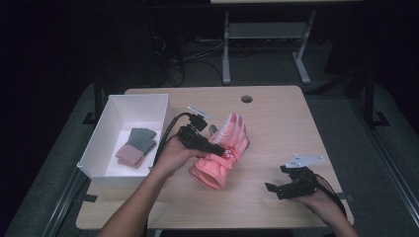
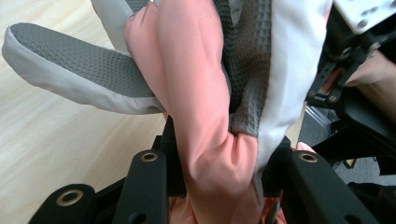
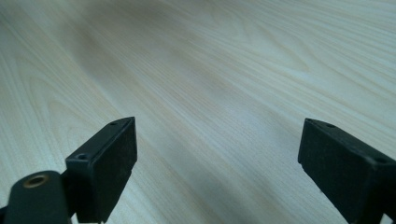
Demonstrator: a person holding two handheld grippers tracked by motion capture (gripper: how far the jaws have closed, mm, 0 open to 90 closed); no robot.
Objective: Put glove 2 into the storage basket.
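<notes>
A: How far along can the work be judged to be?

B: About midway. One padded salmon-pink ski glove (image 1: pixel 223 153) with grey waffle-textured palm patches is clamped between the jaws of the left gripper (image 1: pixel 217 148), bunched at its middle and lifted off the pale wood-grain table (image 1: pixel 276 123). The white rectangular open-topped box (image 1: pixel 99 143), just beyond that gripper's outer side, already holds a folded pair of grey-and-tan knitted items (image 1: pixel 137 146). The glove is not yet inside it.

A: And the other tool?

B: The right gripper (image 1: pixel 284 186) is seen with its jaws spread wide and nothing between them, bare tabletop ahead of it, well apart from the glove.

A: What is noted about materials?

B: The glove's shell looks smooth and puffy, its thumb rounded and grippy; the box walls look thin and rigid.
</notes>
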